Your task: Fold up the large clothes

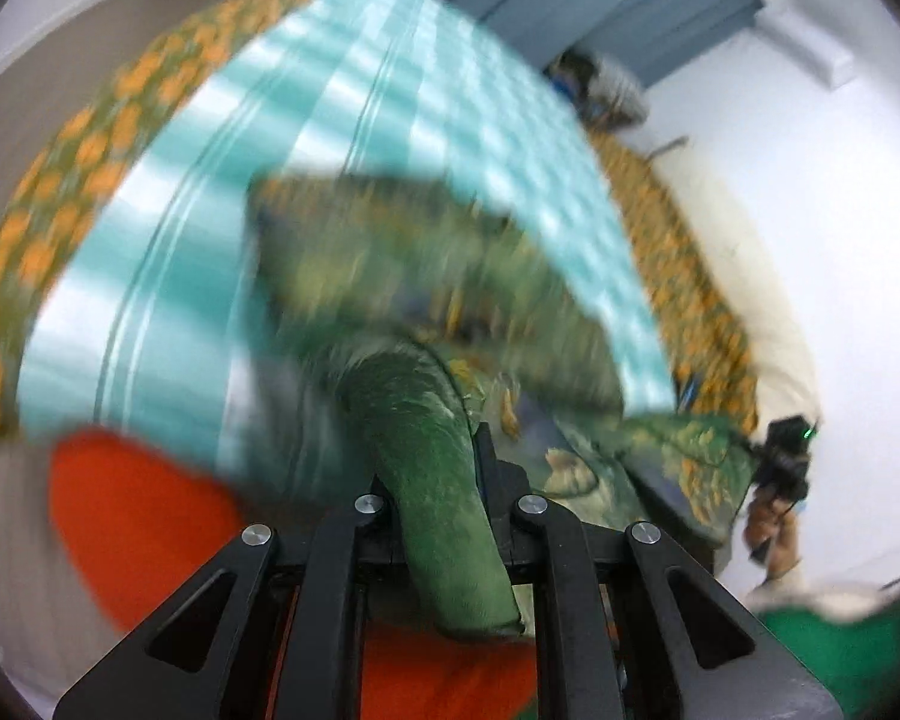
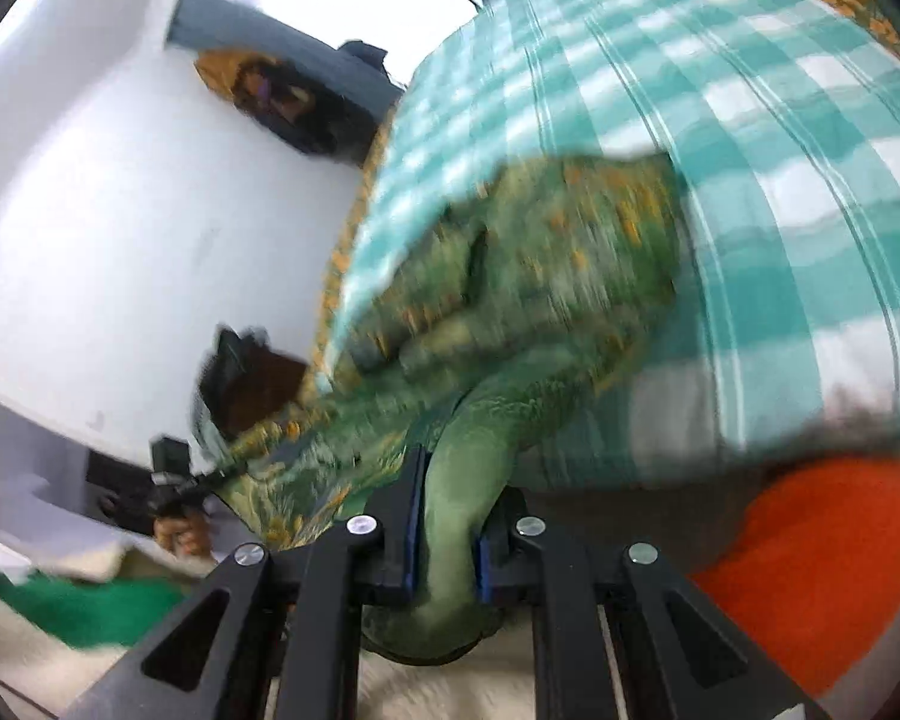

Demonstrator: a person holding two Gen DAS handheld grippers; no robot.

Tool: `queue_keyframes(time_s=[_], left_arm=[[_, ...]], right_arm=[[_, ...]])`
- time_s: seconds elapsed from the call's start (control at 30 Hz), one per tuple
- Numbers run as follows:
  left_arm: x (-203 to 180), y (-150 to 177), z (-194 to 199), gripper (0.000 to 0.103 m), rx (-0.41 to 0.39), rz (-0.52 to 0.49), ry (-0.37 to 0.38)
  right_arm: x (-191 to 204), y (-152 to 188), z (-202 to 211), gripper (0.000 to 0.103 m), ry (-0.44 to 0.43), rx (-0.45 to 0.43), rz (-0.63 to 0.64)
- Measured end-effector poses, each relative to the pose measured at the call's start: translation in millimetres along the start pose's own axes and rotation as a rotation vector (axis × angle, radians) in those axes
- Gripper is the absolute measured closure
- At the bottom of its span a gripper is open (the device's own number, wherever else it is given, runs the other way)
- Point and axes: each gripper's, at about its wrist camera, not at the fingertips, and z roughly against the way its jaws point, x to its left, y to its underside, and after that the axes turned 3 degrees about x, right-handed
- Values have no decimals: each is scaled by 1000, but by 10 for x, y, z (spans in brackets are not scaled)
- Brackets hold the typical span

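Green patterned garment [image 1: 390, 276] hangs bunched between my two grippers, over the teal checked sheet [image 1: 222, 192] on the bed. My left gripper [image 1: 444, 480] is clenched on one twisted green edge, which runs up toward 12 o'clock in its view. My right gripper [image 2: 456, 498] is clamped on another edge [image 2: 456, 516], blue pads tight against the cloth. An orange cushion [image 1: 132, 516] sits at 8 o'clock of the left view. Both views are motion-blurred.
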Motion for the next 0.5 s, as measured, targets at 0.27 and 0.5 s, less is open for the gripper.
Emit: queue_keyframes(time_s=[0.27, 0.5], left_arm=[[174, -1408, -1319, 54, -108, -73, -127], [488, -1440, -1203, 4, -198, 11, -128]], right_arm=[[-536, -1549, -1111, 85, 92, -162, 6], [-934, -1704, -1505, 5, 95, -213, -114]])
